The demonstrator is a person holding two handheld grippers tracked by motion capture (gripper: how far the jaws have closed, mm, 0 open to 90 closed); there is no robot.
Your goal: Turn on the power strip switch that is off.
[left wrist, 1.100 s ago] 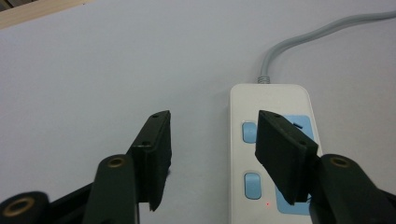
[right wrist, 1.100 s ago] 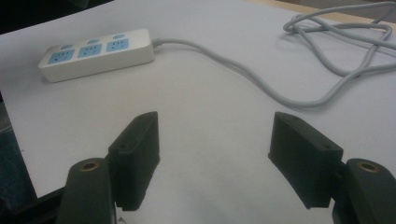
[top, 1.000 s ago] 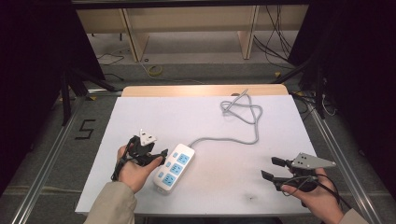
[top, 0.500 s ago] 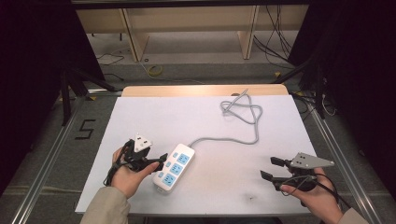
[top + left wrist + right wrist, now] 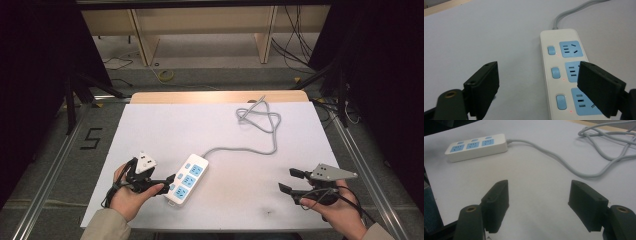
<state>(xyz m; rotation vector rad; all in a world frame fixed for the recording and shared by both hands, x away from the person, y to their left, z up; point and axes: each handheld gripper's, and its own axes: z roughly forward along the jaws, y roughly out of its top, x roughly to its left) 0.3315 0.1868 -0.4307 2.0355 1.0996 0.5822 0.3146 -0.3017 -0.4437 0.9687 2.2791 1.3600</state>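
A white power strip point(image 5: 187, 178) with three blue sockets and blue switches lies at the front left of the white table point(image 5: 165, 130). Its grey cable point(image 5: 260, 120) runs right, then loops at the far side. My left gripper point(image 5: 167, 183) is open right against the strip's near left end. In the left gripper view the strip point(image 5: 564, 57) lies between and under the open jaws, and the right jaw overlaps the middle socket. My right gripper point(image 5: 291, 180) stands open over bare table at the front right, well apart from the strip point(image 5: 477, 146) and the cable point(image 5: 574, 165).
A wooden strip point(image 5: 215, 96) borders the table's far edge. Metal rails run along both sides of the table. A black "5" mark point(image 5: 91, 138) is on the floor at the left, and wooden shelving point(image 5: 200, 30) with loose wires stands behind.
My left gripper has drawn back a little toward the table's near edge beside the power strip. The right gripper has hardly moved.
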